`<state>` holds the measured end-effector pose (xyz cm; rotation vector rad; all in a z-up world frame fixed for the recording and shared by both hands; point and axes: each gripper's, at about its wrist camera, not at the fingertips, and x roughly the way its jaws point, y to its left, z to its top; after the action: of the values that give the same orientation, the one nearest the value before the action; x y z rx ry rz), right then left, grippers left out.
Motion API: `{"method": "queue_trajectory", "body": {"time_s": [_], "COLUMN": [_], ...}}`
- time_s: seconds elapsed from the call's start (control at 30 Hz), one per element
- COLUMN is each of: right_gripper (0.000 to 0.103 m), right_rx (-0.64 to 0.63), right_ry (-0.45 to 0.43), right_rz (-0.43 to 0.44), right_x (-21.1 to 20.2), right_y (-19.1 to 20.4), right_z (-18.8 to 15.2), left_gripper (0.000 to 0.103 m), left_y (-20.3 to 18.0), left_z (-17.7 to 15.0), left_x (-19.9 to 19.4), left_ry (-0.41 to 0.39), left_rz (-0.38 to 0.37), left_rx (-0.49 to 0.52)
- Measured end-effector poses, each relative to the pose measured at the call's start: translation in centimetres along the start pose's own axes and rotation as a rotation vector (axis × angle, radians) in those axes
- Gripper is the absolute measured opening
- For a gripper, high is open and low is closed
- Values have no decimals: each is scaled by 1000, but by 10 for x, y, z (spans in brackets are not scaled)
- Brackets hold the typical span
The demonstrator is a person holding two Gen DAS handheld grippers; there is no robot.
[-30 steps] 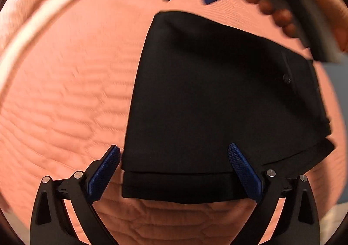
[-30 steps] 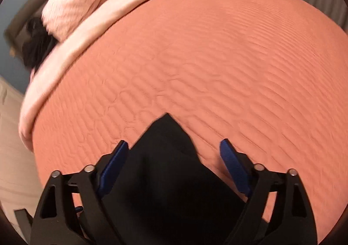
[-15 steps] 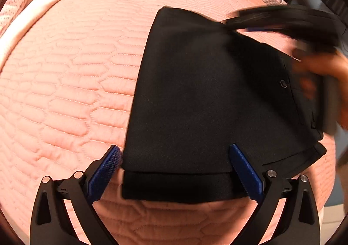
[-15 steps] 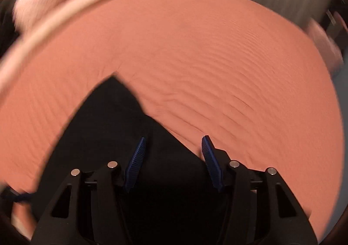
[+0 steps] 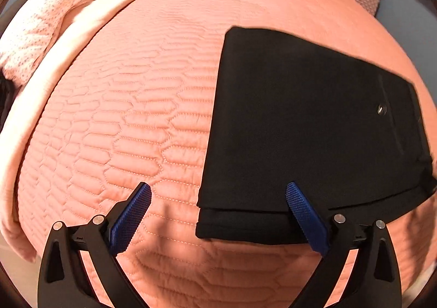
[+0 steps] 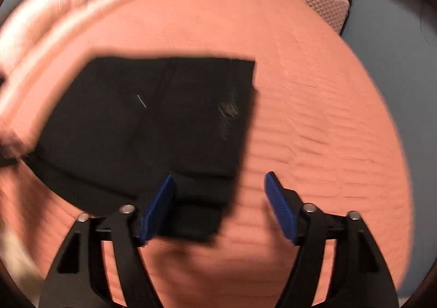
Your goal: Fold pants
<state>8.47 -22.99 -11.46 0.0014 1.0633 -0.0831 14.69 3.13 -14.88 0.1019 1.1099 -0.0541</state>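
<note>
While black pants (image 5: 308, 127) lie folded flat on pink quilted bed (image 5: 131, 122), left hand-held gripper (image 5: 218, 215) spread wide, empty, over near hem; right hand-held gripper (image 6: 218, 204) opening, gripping nothing. Likely next: square offset layers, press creases, avoid dragging stack.

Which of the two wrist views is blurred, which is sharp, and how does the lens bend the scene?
Left wrist view: sharp, quilt stitching crisp on the bedspread, a shadow below the left gripper. Right wrist view: motion-smeared, edges of the black pants soft. Both views: fisheye bulges the bed into a dome.
</note>
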Motion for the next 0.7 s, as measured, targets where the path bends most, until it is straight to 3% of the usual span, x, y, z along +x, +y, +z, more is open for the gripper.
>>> {"method": "queue_trajectory", "body": {"time_s": [0.07,0.13,0.23,0.3,0.37,0.47,0.6,0.63,0.7], "right_gripper": [75,75,75,75,75,77,76,71,39], "right_rx": [144,200,244,331,382,407,408,405,370], "right_ry": [3,-11,-18,0,30,88,81,79,71], "right_rz": [96,59,95,196,281,404,404,403,403], "right_x": [-4,-16,-18,-6,7,34,35,34,33], "right_y": [-28,-42,-61,-74,-52,-44,-40,-38,-35], "right_z": [-1,1,2,7,12,17,19,20,21], "left_gripper": [98,98,98,98,98,98,95,92,73], "left_y": [0,4,8,10,11,20,23,21,15], "left_z": [7,10,8,9,17,21,26,27,26], "left_x": [-10,-15,16,35,44,51,52,51,41], "left_ry": [-4,10,97,148,186,182,171,165,127], "left_rz": [-30,-72,-195,-263,-362,-433,-456,-437,-391], "left_rx": [-1,18,-5,-34,-81,-110,-85,-74,-46]}}
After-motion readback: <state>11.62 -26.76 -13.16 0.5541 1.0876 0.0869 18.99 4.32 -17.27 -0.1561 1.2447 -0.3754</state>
